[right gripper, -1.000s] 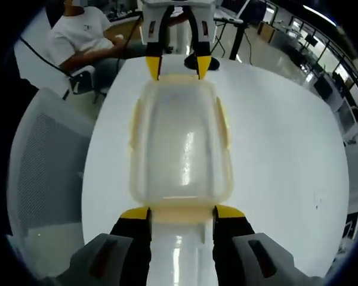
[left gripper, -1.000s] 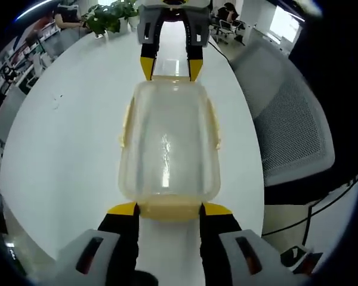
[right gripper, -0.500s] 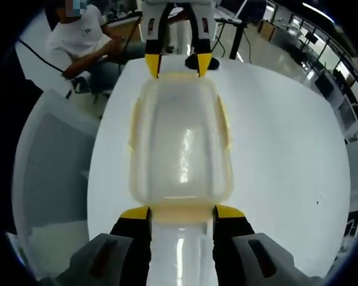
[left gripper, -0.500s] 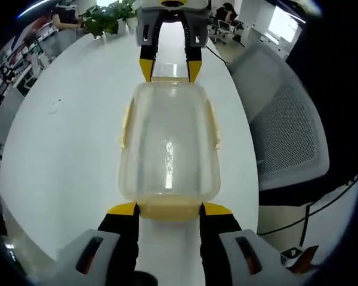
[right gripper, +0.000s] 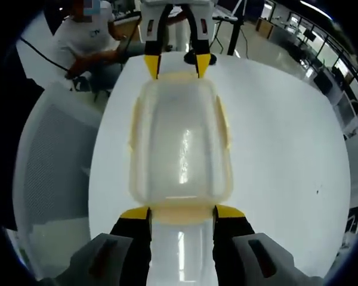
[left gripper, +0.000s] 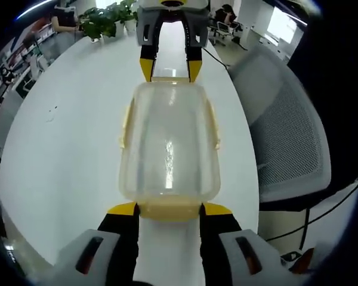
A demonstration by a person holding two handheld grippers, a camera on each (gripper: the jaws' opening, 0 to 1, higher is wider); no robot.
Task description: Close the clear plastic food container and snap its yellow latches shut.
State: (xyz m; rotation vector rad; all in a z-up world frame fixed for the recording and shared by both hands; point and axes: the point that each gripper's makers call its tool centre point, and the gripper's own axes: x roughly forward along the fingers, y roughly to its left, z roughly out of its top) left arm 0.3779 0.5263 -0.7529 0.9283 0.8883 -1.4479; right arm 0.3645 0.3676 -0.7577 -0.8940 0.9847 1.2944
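Both tongs sit at the two ends of the container; almost nothing has changed.

Left gripper view: my left tongs (left gripper: 169, 209) stand apart, tips touching the near end latch of the clear plastic food container with yellow latches (left gripper: 169, 143) on the round white worktop (left gripper: 65, 137), as a second ago; only the background has drifted. Right gripper view: my right tongs (right gripper: 182, 213) also stand apart at the opposite end of the container (right gripper: 180, 140), unmoved. I judge both end latches are being pressed and cannot tell whether they have snapped.

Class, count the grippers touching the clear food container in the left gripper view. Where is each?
2. The left gripper meets the container at its near end; the right gripper meets its far end.
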